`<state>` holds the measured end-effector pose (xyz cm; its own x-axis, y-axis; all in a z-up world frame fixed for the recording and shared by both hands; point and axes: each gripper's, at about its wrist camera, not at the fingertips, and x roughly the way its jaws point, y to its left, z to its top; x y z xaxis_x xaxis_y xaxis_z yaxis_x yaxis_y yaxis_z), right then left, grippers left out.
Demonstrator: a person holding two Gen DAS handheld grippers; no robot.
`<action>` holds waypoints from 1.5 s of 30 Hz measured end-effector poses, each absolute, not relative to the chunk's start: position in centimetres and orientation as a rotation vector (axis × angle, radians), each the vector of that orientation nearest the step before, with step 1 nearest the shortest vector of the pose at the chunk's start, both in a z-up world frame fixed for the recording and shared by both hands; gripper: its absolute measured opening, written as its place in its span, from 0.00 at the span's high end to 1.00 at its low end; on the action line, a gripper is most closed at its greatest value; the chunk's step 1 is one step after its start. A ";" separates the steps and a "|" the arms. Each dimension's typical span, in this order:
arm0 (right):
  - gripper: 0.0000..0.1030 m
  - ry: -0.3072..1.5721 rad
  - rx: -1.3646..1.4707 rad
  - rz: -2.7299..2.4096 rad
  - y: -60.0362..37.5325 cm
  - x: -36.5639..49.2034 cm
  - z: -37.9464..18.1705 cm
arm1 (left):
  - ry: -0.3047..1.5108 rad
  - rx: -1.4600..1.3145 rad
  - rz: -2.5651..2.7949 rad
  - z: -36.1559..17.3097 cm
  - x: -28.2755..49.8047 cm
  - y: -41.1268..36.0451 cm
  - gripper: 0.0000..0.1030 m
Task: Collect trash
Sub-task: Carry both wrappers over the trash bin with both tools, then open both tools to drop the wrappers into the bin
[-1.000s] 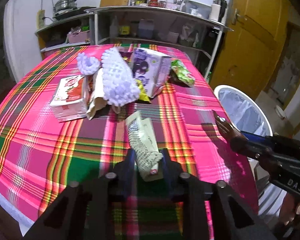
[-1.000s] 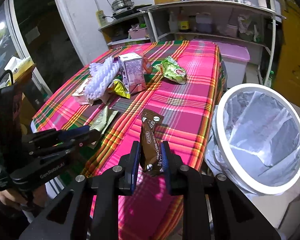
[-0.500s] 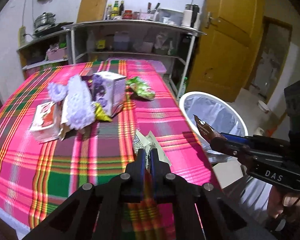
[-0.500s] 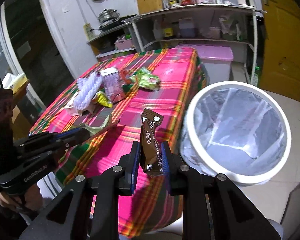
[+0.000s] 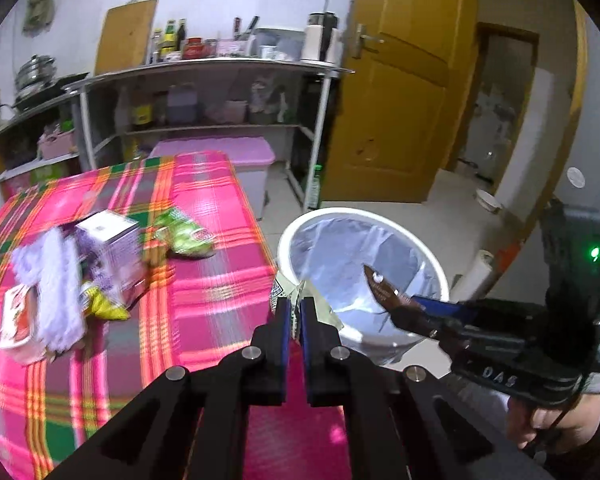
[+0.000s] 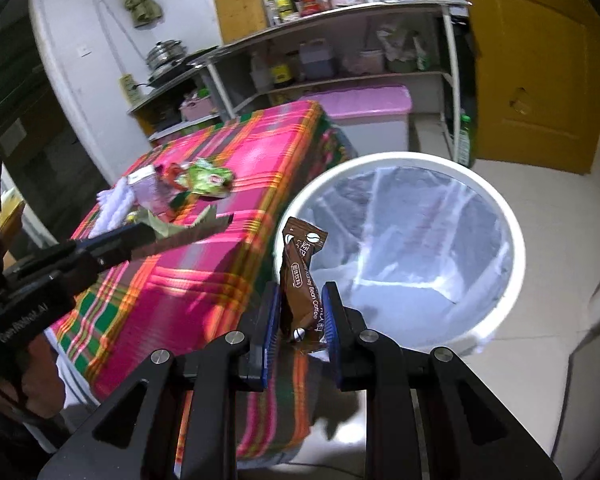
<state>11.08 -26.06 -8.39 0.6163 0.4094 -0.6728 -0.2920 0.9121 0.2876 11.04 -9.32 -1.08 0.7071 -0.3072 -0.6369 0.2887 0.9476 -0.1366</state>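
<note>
Both grippers pinch wrappers for dropping: right gripper (image 6: 299,322) holds coffee sachet (image 6: 302,280) beside bin (image 6: 512,236); left gripper (image 5: 294,314) clamps pale wrapper (image 5: 286,290) at bin's table-side rim.

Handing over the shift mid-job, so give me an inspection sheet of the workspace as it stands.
Surface: table under pink plaid cloth.
Job's things: white bin with clear liner beside the table; brown coffee sachet; pale wrapper.
Clutter: green snack bag, purple carton, white foam netting, yellow wrapper, red-and-white carton.
Grippers: left gripper shut on pale wrapper; right gripper shut on brown coffee sachet.
Cables: nothing seen.
Surroundings: kitchen shelves, yellow door.
</note>
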 end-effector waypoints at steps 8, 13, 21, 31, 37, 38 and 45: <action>0.78 0.846 0.182 0.341 -28.6 11.6 -9.7 | 0.747 -0.020 -0.414 -2.0 13.8 -13.1 0.95; 0.78 0.869 0.195 0.305 -29.8 12.4 -10.5 | 0.785 -0.023 -0.451 -3.4 15.4 -14.9 0.95; 0.74 0.877 0.204 0.277 -30.8 13.3 -10.9 | 0.847 -0.052 -0.484 -5.2 17.6 -16.1 0.95; 0.62 0.847 0.207 0.268 -30.9 13.0 -10.3 | 0.841 -0.092 -0.492 -5.0 17.4 -15.4 0.81; 0.62 0.808 0.194 0.280 -30.3 11.9 -9.0 | 0.822 -0.118 -0.472 -4.3 16.1 -14.0 0.81; 0.62 0.803 0.192 0.284 -30.2 11.7 -8.9 | 0.814 -0.119 -0.460 -4.2 15.7 -13.6 0.80; 0.62 0.773 0.146 0.317 -28.1 10.5 -7.5 | 0.771 -0.135 -0.400 -3.2 13.5 -10.9 0.80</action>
